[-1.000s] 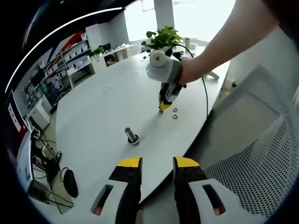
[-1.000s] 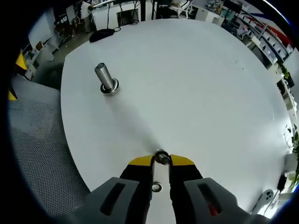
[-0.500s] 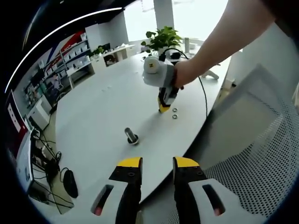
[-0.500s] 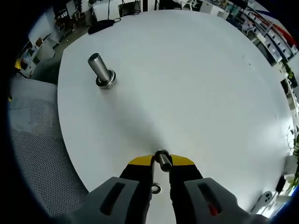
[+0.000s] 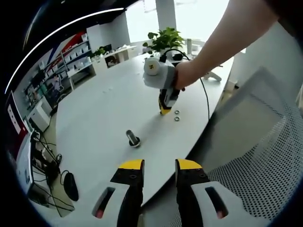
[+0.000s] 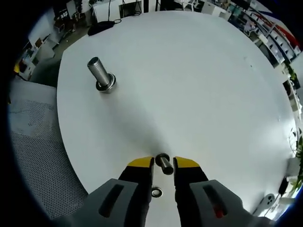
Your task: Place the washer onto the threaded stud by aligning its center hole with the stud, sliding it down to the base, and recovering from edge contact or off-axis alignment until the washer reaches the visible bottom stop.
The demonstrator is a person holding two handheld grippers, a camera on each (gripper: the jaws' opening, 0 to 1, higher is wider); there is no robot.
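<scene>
A threaded metal stud (image 6: 100,75) stands upright on its round base at the far left of the white table (image 6: 189,85). My right gripper (image 6: 164,162) holds a small metal washer (image 6: 164,165) between its yellow tips, tilted so that it looks like a short cylinder. A second washer (image 6: 156,192) lies flat on the table under the jaws. In the left gripper view a hand holds the right gripper (image 5: 164,111) tip-down beside two loose washers (image 5: 177,115), right of the stud (image 5: 134,138). My left gripper (image 5: 160,165) hangs open and empty off the table's near edge.
A white mesh chair (image 5: 265,161) stands by the table's near edge, also at the chair (image 6: 33,142). A potted plant (image 5: 165,39) and a cable sit at the far end. A black mouse (image 5: 71,184) lies on a lower desk.
The washer has turned from a flat ring to a tilted, edge-on pose between the right jaws, which now stand a touch wider. The right gripper has shifted slightly; the left gripper has held still.
</scene>
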